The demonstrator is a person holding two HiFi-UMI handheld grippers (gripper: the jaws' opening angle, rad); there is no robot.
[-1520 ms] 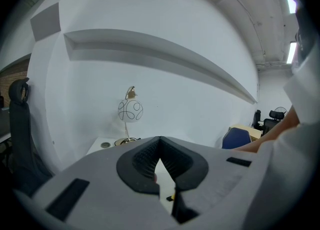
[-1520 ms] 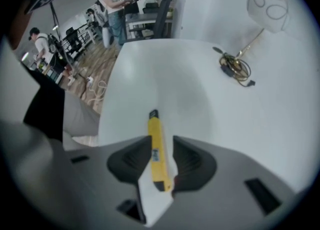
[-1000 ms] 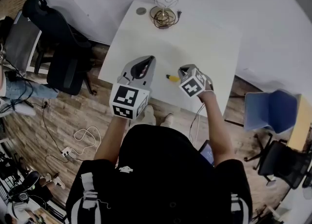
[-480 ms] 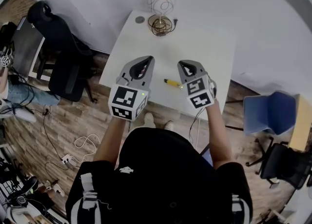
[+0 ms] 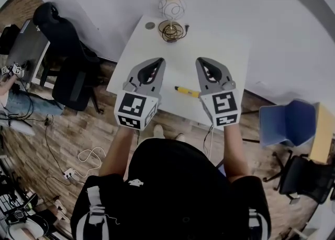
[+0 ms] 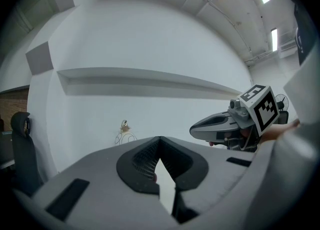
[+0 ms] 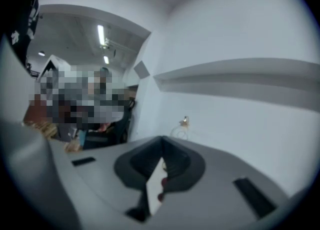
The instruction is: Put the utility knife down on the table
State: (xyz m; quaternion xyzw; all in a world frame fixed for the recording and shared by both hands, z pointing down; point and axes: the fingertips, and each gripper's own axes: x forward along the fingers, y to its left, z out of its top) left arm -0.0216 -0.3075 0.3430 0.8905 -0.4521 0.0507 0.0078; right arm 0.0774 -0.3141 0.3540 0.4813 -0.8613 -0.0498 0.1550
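Lifted away from the utility knife, the right gripper now sits level beside the left gripper, no longer tipped down at the knife. Both pairs of jaws are closed on nothing. The knife lies flat on the table near its front edge, between the two grippers, clear of both jaws.

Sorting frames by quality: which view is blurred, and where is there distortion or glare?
Right gripper view: soft throughout, lamp smeared. Left gripper view: sharp, dark round vignette, bright ceiling light upper right. Head view: crisp, fisheye-bent edges; yellow utility knife clear on the white table.
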